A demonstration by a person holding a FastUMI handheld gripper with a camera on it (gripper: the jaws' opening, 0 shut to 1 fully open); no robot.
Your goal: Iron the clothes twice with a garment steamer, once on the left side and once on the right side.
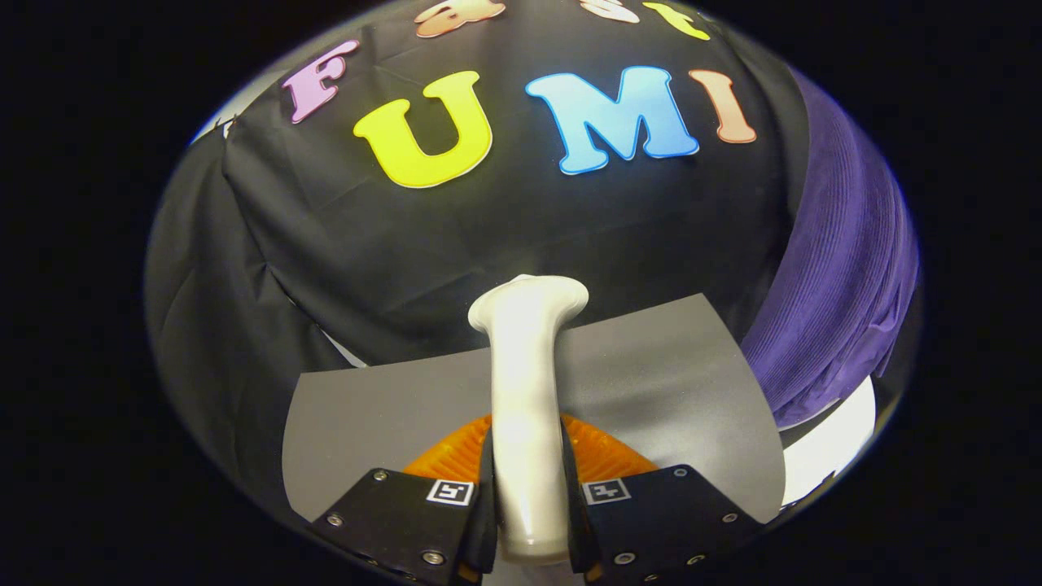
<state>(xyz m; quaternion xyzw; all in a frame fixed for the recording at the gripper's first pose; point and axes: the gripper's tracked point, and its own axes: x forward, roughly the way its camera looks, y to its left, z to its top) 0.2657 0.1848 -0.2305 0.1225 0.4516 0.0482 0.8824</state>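
Steamer (525, 407), white and glossy, stands gripped between the two fingers of the gripper (527, 496); both fingers press on its slender handle, one on each side, so the jaws stand narrow around it. Its handle rises straight ahead of the fingers and widens into a flattened, rounded head (529, 301), whose top edge reaches past the far edge of the grey mat. An orange ribbed piece (606, 456) shows just behind the fingers on both sides of the handle, partly hidden by them. Grey mat (676, 382) lies flat under and beyond the fingers; its far edge curves against the black cloth wall (423, 244), and its surface on either side of the steamer is bare. Purple garment (838, 277), ribbed in fine lines, hangs to the right of the steamer, well apart from its head, along the wall's right edge. A white surface (830, 443) shows below the garment's hem.
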